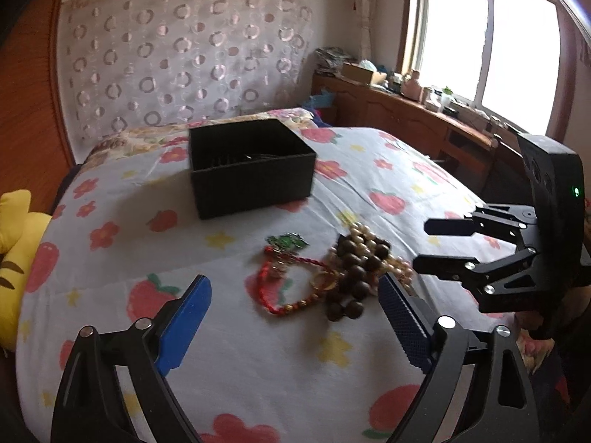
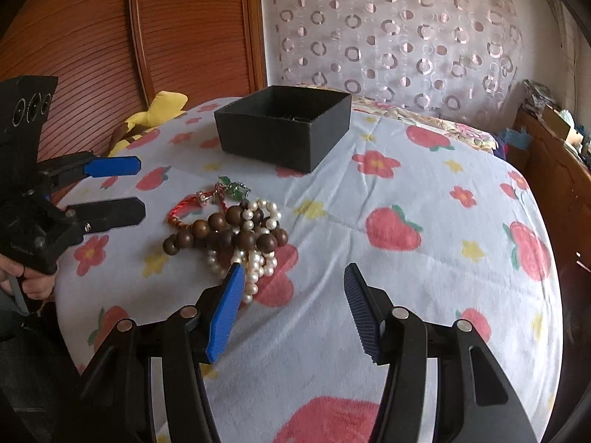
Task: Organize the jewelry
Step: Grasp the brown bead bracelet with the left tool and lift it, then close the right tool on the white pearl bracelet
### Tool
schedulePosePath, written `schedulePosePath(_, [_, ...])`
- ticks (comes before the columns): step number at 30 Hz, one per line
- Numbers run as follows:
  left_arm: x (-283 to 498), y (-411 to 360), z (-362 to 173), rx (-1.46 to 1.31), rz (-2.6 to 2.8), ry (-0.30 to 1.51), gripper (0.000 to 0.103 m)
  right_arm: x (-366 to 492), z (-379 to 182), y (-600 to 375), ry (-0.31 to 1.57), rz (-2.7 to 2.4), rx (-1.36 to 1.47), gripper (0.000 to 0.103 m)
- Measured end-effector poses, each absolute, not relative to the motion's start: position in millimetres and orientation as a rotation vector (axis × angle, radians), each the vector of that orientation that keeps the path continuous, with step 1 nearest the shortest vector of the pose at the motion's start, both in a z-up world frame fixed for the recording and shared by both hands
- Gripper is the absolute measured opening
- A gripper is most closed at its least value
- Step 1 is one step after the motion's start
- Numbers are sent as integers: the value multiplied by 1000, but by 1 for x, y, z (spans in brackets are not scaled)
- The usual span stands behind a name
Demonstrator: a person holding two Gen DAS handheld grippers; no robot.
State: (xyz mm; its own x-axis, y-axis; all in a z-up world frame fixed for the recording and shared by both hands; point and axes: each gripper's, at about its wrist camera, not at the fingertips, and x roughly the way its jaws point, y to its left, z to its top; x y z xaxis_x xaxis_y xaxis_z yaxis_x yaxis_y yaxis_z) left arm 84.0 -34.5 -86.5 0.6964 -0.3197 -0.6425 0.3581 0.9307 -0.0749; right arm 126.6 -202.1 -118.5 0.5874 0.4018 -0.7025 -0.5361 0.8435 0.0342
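A heap of jewelry lies on the flowered bedspread (image 1: 122, 199): a brown wooden bead bracelet (image 1: 354, 269) (image 2: 229, 232), a pearl strand (image 1: 364, 234) (image 2: 258, 262), a red cord bracelet (image 1: 280, 295) (image 2: 181, 210) and a green pendant (image 1: 288, 241) (image 2: 232, 188). Behind the heap stands an open black box (image 1: 251, 181) (image 2: 284, 140). My left gripper (image 1: 293, 280) (image 2: 142, 188) is open, just short of the heap on its left side. My right gripper (image 2: 293, 269) (image 1: 421, 245) is open too. Its left finger (image 2: 227, 310) reaches the pearls' near edge, and nothing is between its pads.
A yellow plush toy (image 1: 14, 243) (image 2: 162, 110) lies at the bed's left edge. A wooden sideboard (image 1: 406, 118) with clutter runs under the window on the right. A wooden panel (image 2: 92, 37) and a patterned curtain (image 1: 184, 55) stand behind the bed.
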Motion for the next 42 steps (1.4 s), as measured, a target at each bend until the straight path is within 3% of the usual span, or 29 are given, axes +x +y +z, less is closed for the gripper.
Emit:
schedulePosePath(3, [85, -42, -92, 61, -413, 739, 66, 128, -118, -205, 760, 546, -175, 58])
schedulePosePath(5, [85, -48, -96, 62, -442, 763, 48, 129, -118, -208, 756, 542, -163, 58])
schedulePosePath(8, [86, -57, -101, 74, -471, 792, 35, 131, -118, -212, 754, 541, -133, 57])
schedulePosePath(16, [92, -75, -110, 133, -469, 826, 31, 134, -119, -222, 757, 540, -73, 56])
schedulePosePath(18, [94, -75, -110, 133, -463, 825, 24, 133, -119, -220, 756, 542, -80, 56])
schedulePosePath(19, [94, -74, -109, 128, -463, 822, 12, 133, -119, -219, 754, 541, -85, 56])
schedulePosePath(42, [78, -31, -10, 2, -437, 573, 12, 130, -121, -213, 755, 545, -128, 56])
